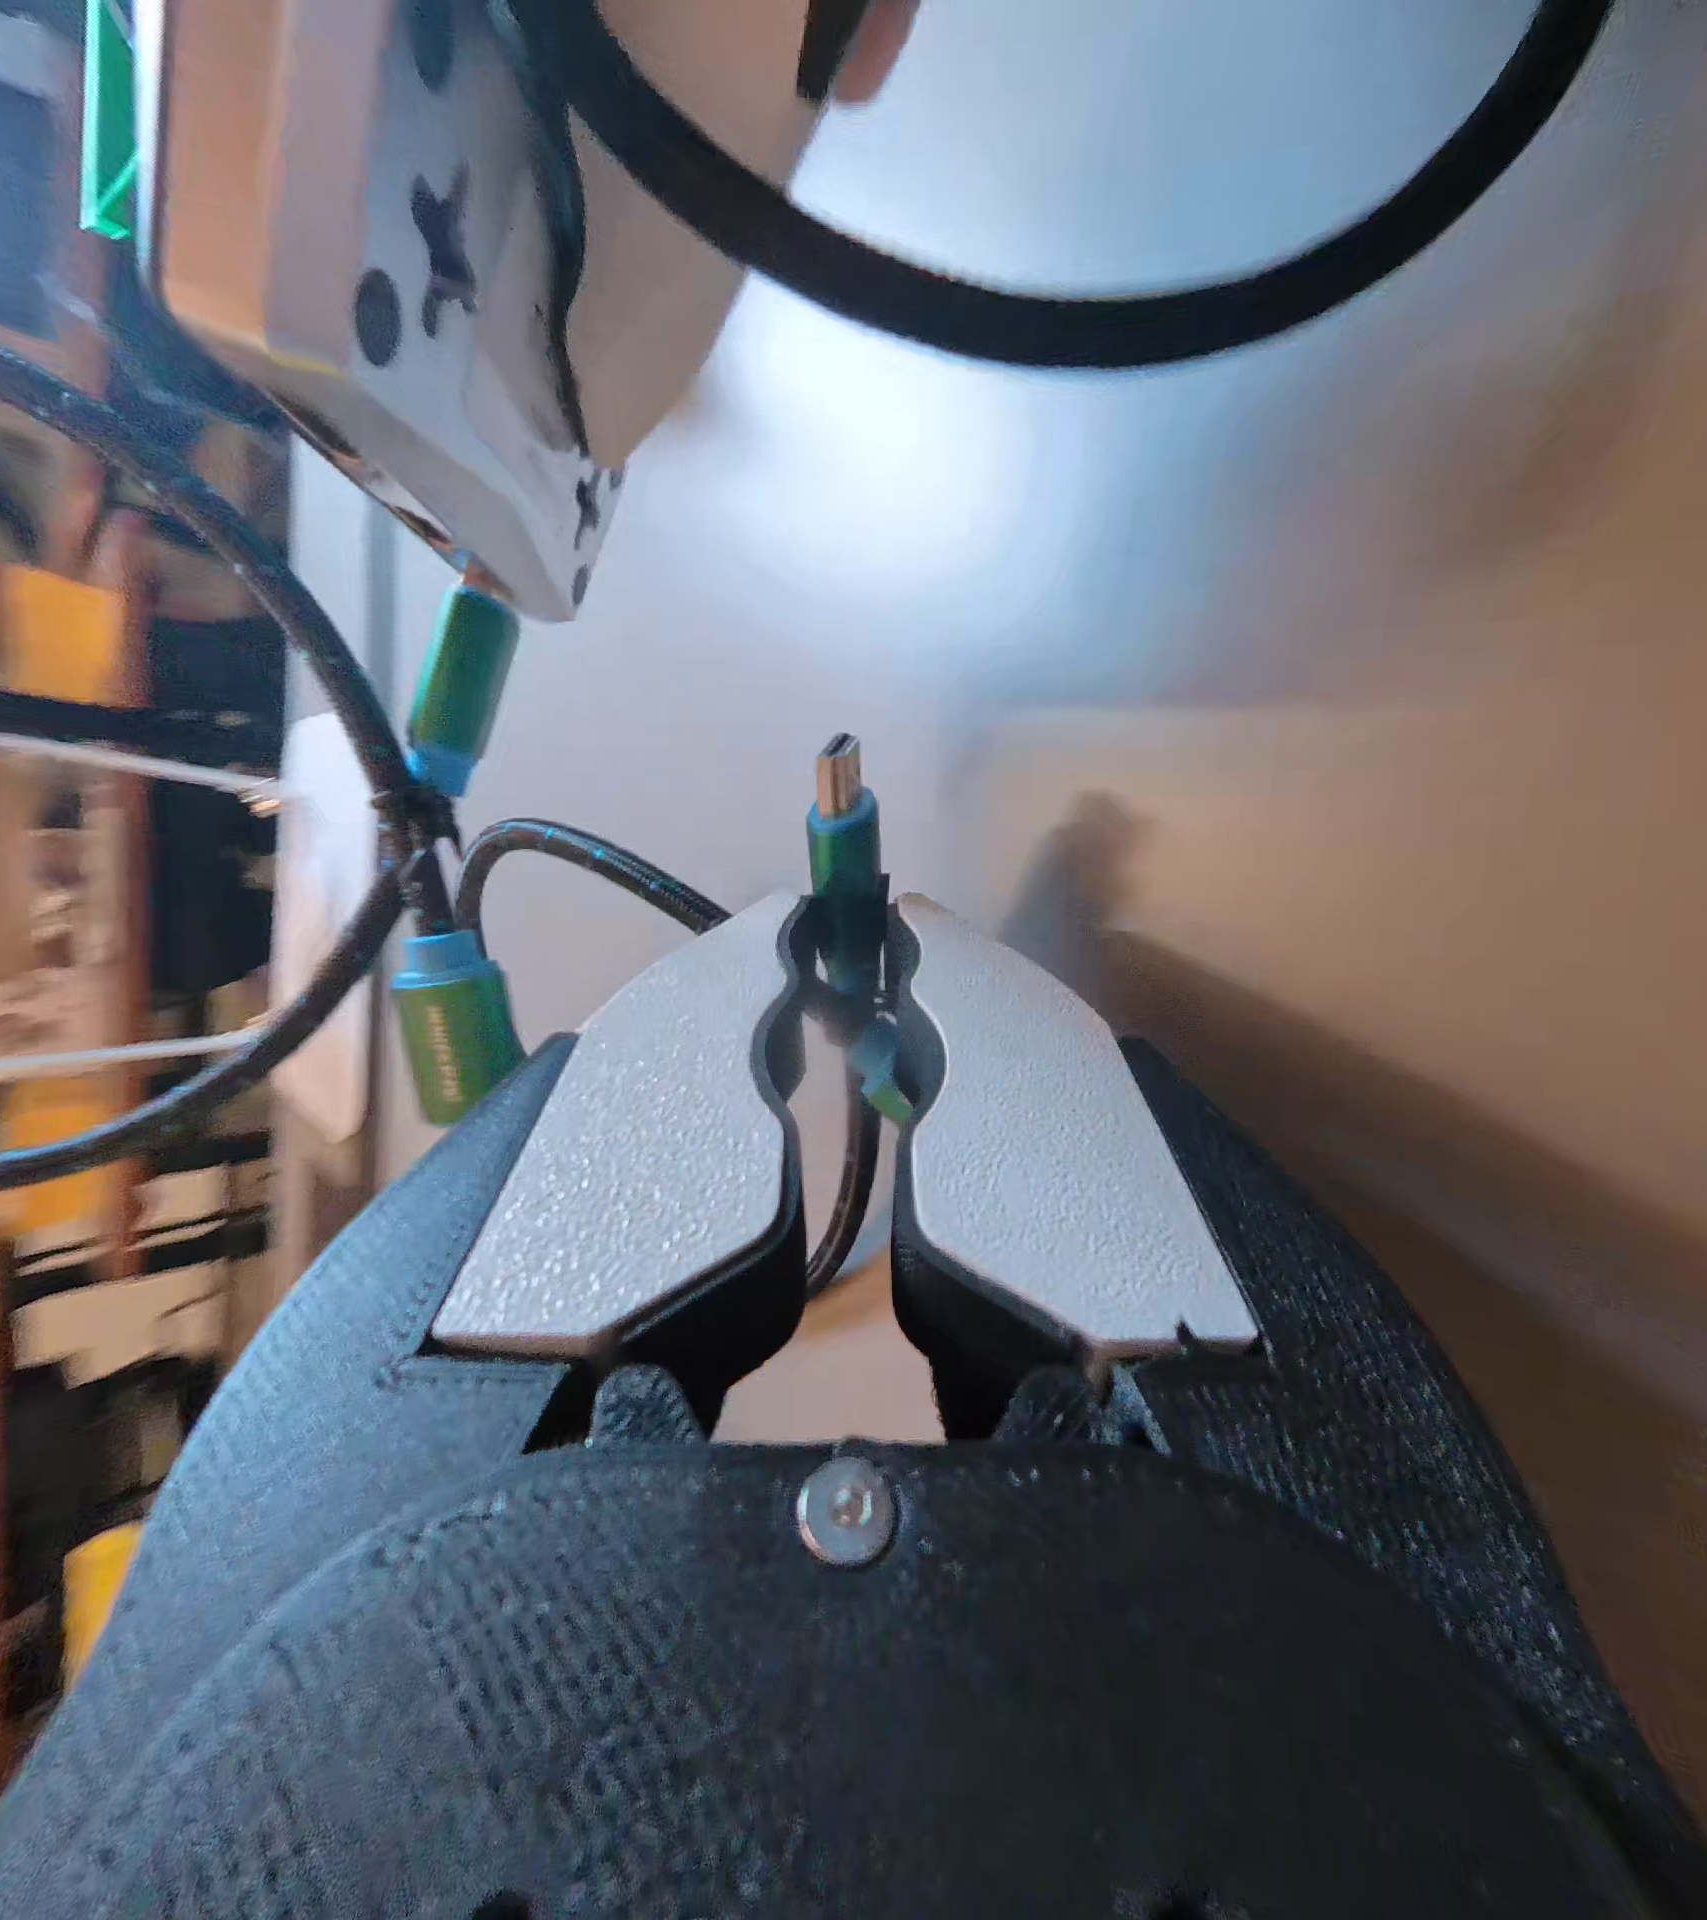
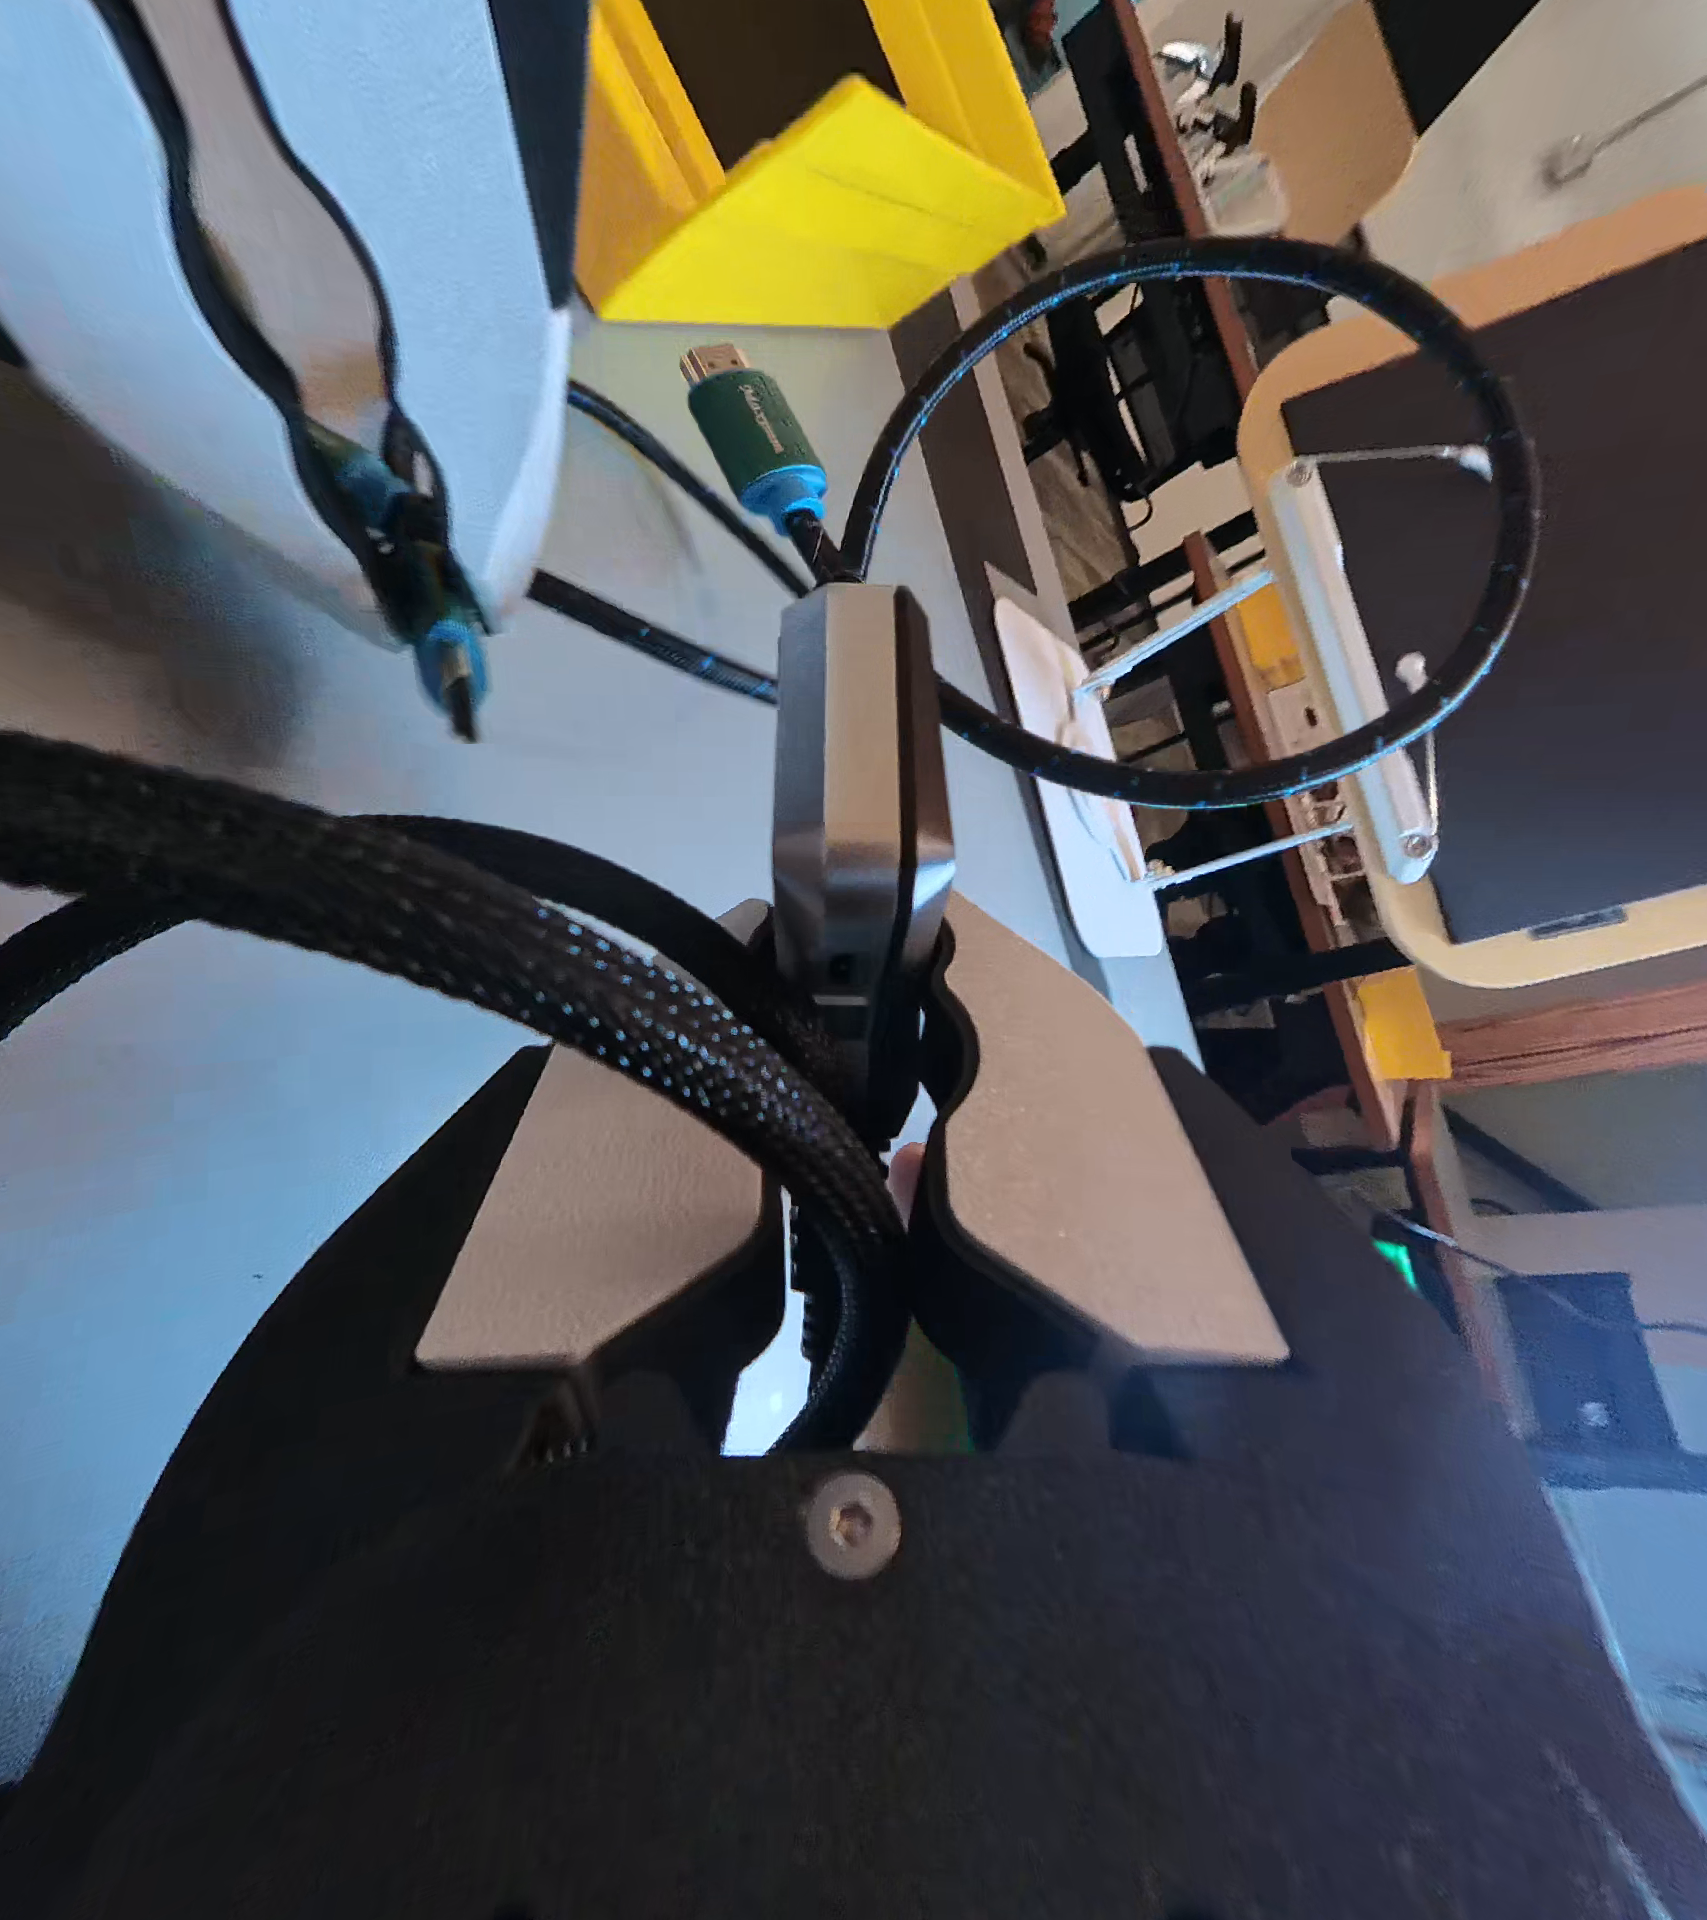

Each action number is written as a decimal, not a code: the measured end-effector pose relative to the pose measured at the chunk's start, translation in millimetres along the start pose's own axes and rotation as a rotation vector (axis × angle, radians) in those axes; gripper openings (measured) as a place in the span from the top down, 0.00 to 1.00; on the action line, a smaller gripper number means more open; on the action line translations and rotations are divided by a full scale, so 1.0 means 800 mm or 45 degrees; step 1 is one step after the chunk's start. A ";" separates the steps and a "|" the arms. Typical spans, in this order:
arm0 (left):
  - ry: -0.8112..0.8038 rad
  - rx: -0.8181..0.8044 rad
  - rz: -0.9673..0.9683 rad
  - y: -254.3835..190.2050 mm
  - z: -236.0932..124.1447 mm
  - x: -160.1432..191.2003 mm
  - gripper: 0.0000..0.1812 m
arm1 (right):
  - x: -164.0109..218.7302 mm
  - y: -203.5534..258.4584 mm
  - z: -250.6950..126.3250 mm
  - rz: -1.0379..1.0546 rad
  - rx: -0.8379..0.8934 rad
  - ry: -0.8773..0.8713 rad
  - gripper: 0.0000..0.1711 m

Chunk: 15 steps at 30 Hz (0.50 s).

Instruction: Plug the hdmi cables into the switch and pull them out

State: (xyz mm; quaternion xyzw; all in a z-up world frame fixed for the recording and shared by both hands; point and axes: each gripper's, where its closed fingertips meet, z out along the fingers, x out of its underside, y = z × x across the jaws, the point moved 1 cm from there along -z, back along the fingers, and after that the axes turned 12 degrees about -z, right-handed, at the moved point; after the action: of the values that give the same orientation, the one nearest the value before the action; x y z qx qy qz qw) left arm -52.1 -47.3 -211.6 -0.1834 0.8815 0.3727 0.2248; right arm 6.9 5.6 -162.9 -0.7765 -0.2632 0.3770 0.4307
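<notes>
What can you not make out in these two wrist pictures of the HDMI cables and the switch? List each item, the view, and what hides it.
1. Left wrist view: the back of the green HDMI plug, buried between the left gripper's fingers.
2. Right wrist view: the grey switch's cable ports, facing away; its lower end sits inside the right gripper.
3. Left wrist view: the shelves at left, smeared by motion blur.

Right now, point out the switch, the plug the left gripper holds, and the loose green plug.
switch [image 2: 854,769]: right wrist view, grey casing.
held plug [image 1: 841,831]: left wrist view, green shell.
loose green plug [image 2: 750,431]: right wrist view, green shell.
</notes>
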 end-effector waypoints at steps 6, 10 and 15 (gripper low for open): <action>-0.162 0.563 -0.479 -0.005 -0.028 -0.014 0.76 | 0.026 -0.015 -0.008 0.103 0.027 0.045 0.86; -0.073 0.874 -0.305 -0.010 -0.040 0.024 0.74 | 0.033 -0.025 -0.014 0.192 0.043 0.017 0.86; 0.038 0.988 -0.375 -0.016 -0.018 0.027 0.73 | 0.037 -0.027 -0.018 0.198 0.051 0.021 0.86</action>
State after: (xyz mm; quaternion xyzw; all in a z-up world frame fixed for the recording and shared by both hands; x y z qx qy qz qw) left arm -67.5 -69.5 -221.4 -0.2145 0.9241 -0.0262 0.3152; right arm 33.8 31.2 -149.6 -0.7890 -0.1910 0.4083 0.4175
